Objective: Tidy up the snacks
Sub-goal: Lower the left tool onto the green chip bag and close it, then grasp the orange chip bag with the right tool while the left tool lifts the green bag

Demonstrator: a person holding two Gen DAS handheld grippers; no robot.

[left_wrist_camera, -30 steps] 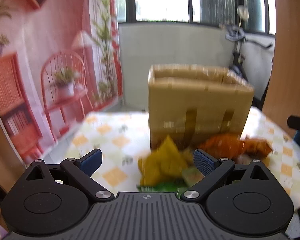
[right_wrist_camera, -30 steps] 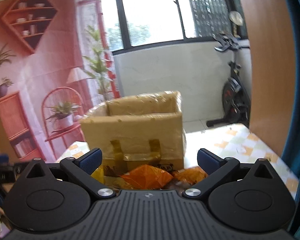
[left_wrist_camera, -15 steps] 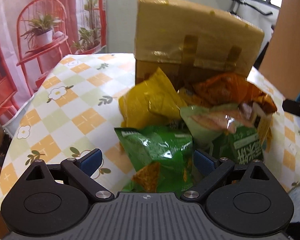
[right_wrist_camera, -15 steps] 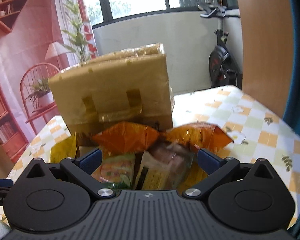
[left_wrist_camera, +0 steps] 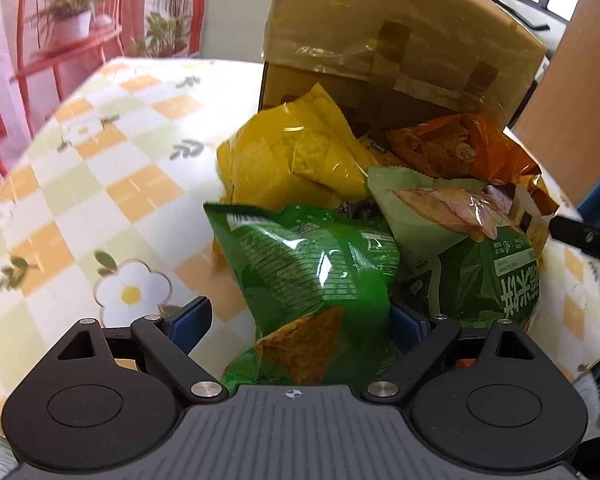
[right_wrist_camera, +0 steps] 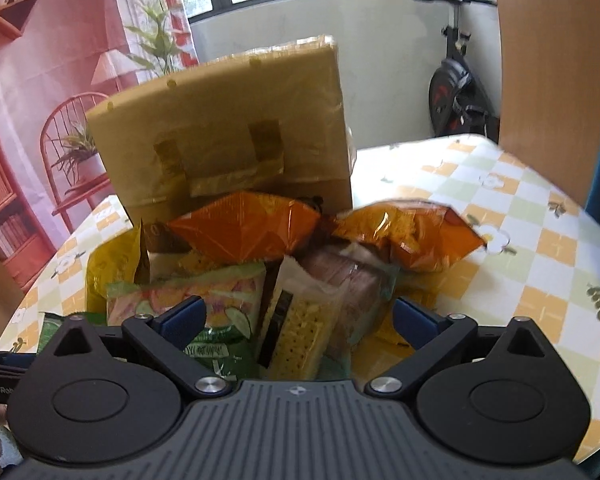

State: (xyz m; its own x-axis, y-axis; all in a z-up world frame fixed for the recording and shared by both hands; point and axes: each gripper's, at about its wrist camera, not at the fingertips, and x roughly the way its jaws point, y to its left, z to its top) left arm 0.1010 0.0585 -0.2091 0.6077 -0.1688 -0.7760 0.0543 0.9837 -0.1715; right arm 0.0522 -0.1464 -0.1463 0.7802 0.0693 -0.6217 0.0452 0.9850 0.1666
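A pile of snack bags lies on the checked table in front of a cardboard box (left_wrist_camera: pixel 400 36), which also shows in the right wrist view (right_wrist_camera: pixel 228 128). My left gripper (left_wrist_camera: pixel 300 324) is open, its jaws on either side of a green chip bag (left_wrist_camera: pixel 312 272). Behind that lie a yellow bag (left_wrist_camera: pixel 292 156), a pale green bag (left_wrist_camera: pixel 460 232) and an orange bag (left_wrist_camera: pixel 452 148). My right gripper (right_wrist_camera: pixel 298 318) is open over a cracker pack (right_wrist_camera: pixel 300 328), with a green-pink bag (right_wrist_camera: pixel 204 300) to the left and two orange bags (right_wrist_camera: pixel 248 228) behind.
The table (left_wrist_camera: pixel 100 184) has a yellow and green checked cloth with flowers. The right gripper's tip (left_wrist_camera: pixel 580 234) shows at the right edge of the left wrist view. A wooden panel (right_wrist_camera: pixel 540 60) and an exercise bike (right_wrist_camera: pixel 456 88) stand behind the table.
Both grippers have dropped and moved forward to the snack pile. The green chip bag now sits between my left jaws, and the cracker pack between my right jaws.
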